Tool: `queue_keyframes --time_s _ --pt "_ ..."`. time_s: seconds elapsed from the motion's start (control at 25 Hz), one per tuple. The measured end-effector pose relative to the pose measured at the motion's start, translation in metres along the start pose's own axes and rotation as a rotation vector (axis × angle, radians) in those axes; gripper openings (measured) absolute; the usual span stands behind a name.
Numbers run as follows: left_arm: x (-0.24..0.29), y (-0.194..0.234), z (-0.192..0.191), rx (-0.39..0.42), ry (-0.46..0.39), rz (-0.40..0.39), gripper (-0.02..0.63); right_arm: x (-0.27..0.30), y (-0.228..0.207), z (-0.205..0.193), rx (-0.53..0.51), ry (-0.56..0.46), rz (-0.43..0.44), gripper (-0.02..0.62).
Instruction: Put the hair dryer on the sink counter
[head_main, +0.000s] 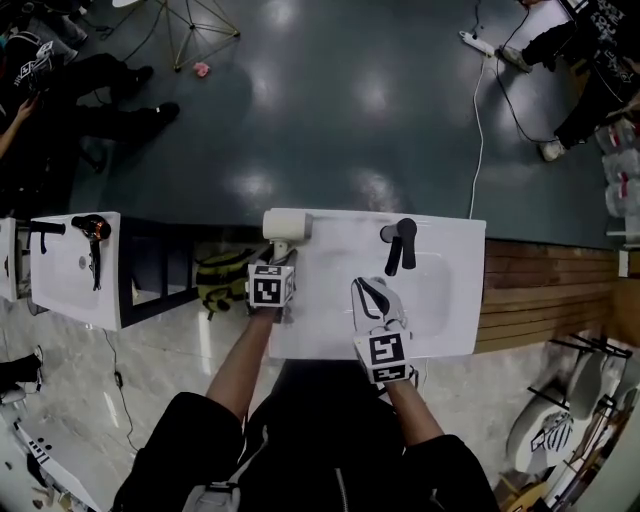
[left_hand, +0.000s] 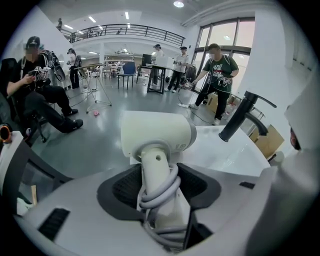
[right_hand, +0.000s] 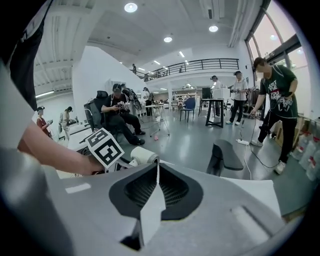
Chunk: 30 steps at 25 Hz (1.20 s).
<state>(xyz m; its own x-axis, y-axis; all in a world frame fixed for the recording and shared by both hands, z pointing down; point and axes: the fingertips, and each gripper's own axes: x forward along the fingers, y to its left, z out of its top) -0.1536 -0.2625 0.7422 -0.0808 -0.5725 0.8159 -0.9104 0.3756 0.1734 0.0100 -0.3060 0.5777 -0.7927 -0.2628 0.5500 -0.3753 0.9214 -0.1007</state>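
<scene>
1. At the back-left corner of the white sink counter (head_main: 320, 325) sits the cream plastic hair dryer (left_hand: 157, 134), handle inside the left gripper (left_hand: 160, 186), jaws spread.
2. Empty right gripper (right_hand: 155, 186), jaws pressed together.
3. Careful: that wrapped grey cord (left_hand: 169, 192) could snag on pull-back, dragging it off!

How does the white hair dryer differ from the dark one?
The white hair dryer lies at the near counter's back left corner, handle between the left gripper's jaws; the dark hair dryer lies untouched on the left counter. The white one's head is cream, the dark one's black. Both lie on white counters.
</scene>
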Motion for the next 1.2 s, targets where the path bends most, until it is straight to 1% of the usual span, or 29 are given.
queue_keyframes --time_s 0.2,0.32,0.4,0.6,0.64,0.8,0.92,1.04,1.2 --pt "-0.013 -0.001 0.003 0.003 -0.023 0.008 0.206 -0.009 0.005 0.005 -0.008 -0.007 -0.005 0.006" --pt "-0.027 -0.001 0.007 -0.01 -0.054 0.019 0.206 -0.017 0.002 0.012 -0.019 -0.03 -0.048 0.008" --pt "-0.036 -0.004 0.011 -0.015 -0.075 0.025 0.206 -0.021 -0.001 0.015 -0.022 -0.049 -0.063 0.008" --pt "-0.062 -0.015 0.021 -0.019 -0.142 0.019 0.199 -0.027 0.003 0.023 -0.029 -0.075 -0.033 0.008" --pt "-0.069 -0.018 0.023 -0.015 -0.158 0.017 0.192 -0.029 0.004 0.025 -0.032 -0.082 -0.029 0.008" --pt "-0.095 -0.032 0.035 0.002 -0.227 0.011 0.089 -0.039 0.005 0.035 -0.042 -0.121 -0.018 0.008" --pt "-0.115 -0.046 0.042 0.012 -0.281 -0.008 0.037 -0.047 0.007 0.036 -0.057 -0.141 -0.008 0.008" --pt "-0.136 -0.06 0.048 0.039 -0.325 -0.014 0.017 -0.057 0.012 0.036 -0.063 -0.157 -0.006 0.007" --pt "-0.163 -0.079 0.054 0.078 -0.381 -0.019 0.012 -0.07 0.016 0.037 -0.061 -0.179 0.004 0.006"
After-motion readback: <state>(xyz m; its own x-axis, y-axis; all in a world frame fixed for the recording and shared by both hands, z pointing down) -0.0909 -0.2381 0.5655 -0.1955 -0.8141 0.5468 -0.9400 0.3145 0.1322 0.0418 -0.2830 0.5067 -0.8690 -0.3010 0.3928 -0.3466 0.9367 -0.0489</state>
